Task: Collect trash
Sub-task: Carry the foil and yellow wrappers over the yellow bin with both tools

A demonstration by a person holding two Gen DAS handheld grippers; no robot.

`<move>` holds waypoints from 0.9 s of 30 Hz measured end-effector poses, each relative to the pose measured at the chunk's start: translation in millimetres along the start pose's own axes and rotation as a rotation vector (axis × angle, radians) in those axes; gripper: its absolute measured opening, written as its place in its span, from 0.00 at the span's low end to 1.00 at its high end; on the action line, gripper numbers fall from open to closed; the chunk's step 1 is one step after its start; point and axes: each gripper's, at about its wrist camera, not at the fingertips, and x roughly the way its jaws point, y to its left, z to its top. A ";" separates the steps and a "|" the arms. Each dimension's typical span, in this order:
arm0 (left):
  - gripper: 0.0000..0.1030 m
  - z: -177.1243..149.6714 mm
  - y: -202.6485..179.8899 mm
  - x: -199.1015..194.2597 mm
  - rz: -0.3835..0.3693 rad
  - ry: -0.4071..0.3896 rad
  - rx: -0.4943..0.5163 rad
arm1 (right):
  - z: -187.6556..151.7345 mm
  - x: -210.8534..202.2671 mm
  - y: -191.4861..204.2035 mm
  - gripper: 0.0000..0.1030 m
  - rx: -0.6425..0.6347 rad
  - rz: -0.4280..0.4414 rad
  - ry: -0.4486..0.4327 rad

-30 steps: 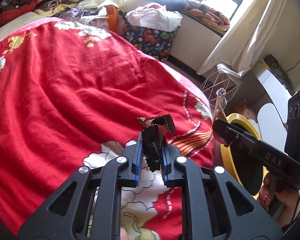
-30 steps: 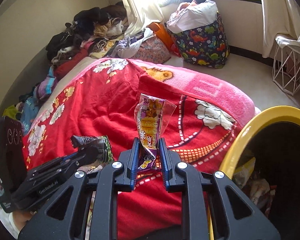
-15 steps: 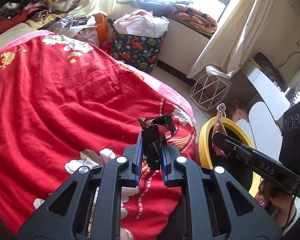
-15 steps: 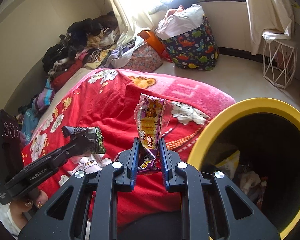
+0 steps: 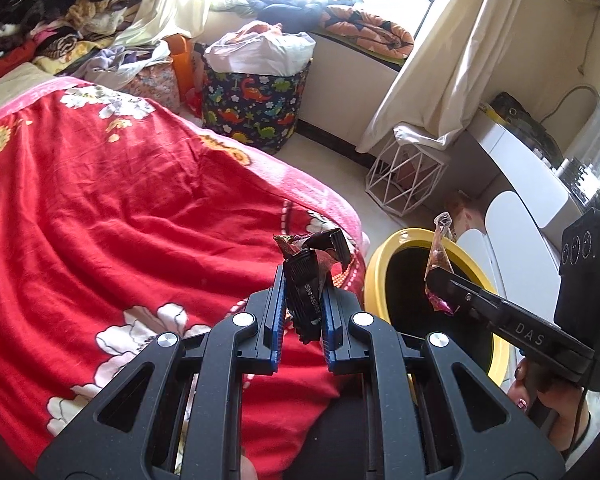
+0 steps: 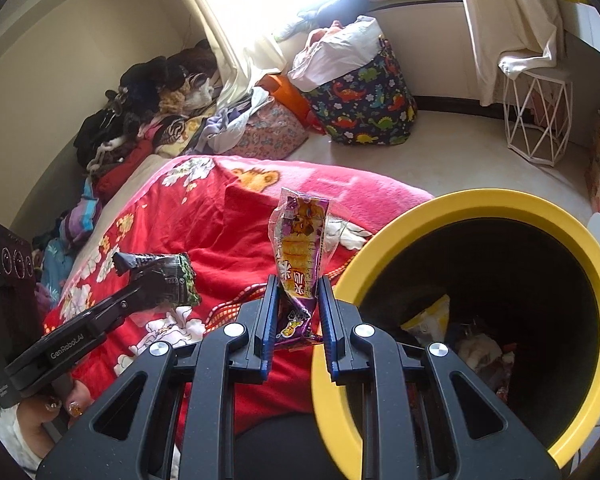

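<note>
My left gripper (image 5: 303,280) is shut on a crumpled dark snack wrapper (image 5: 306,280), held above the edge of the bed's red flowered blanket (image 5: 120,220). My right gripper (image 6: 298,284) is shut on a purple and yellow snack packet (image 6: 300,240) that stands upright between its pads. A yellow-rimmed trash bin (image 6: 596,280) with a black inside stands right of the bed; litter lies at its bottom. In the left wrist view the right gripper (image 5: 440,280) holds the packet (image 5: 440,248) over the bin (image 5: 374,276). In the right wrist view the left gripper (image 6: 156,276) with its wrapper (image 6: 172,276) hangs over the blanket (image 6: 228,232).
A dinosaur-print laundry bag (image 5: 252,108) stuffed with white cloth stands on the floor beyond the bed. A white wire stool (image 5: 404,184) sits under the curtain (image 5: 460,60). Piled clothes (image 6: 148,112) lie along the wall. White furniture (image 5: 532,184) stands right of the bin.
Both grippers have swung right, away from the bed toward the yellow bin, each keeping its wrapper. The bin's mouth has grown larger in both views and the right gripper now stands over it.
</note>
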 end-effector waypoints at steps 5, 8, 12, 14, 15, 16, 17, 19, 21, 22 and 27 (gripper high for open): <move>0.10 0.5 -10.6 2.4 -0.012 0.003 0.024 | -1.1 -8.2 -10.3 0.19 0.022 -0.010 -0.014; 0.10 1.1 -17.8 3.2 -0.020 0.004 0.037 | -1.8 -12.9 -17.2 0.19 0.034 -0.017 -0.021; 0.10 1.2 -27.2 5.0 -0.031 0.007 0.056 | -2.4 -18.2 -24.8 0.19 0.051 -0.028 -0.033; 0.10 0.7 -31.2 5.8 -0.037 0.009 0.064 | -3.8 -21.3 -30.3 0.19 0.063 -0.035 -0.037; 0.10 0.5 -33.7 6.3 -0.039 0.010 0.068 | -4.8 -22.9 -32.2 0.19 0.067 -0.037 -0.039; 0.10 0.0 -35.9 6.7 -0.041 0.011 0.072 | -5.0 -23.7 -34.2 0.19 0.070 -0.039 -0.040; 0.10 -0.3 -38.4 7.3 -0.044 0.013 0.076 | -5.9 -25.4 -37.0 0.19 0.075 -0.043 -0.042; 0.10 -1.1 -43.0 8.3 -0.048 0.015 0.084 | -6.9 -27.8 -40.9 0.19 0.084 -0.047 -0.045; 0.10 -2.0 -48.0 9.4 -0.055 0.016 0.094 | -8.7 -30.5 -44.9 0.19 0.093 -0.052 -0.049; 0.10 -2.3 -49.9 9.3 -0.060 0.018 0.098 | -9.0 -31.4 -46.7 0.19 0.096 -0.055 -0.051; 0.10 -3.7 -62.1 10.4 -0.077 0.021 0.122 | -10.5 -38.6 -59.8 0.19 0.125 -0.067 -0.064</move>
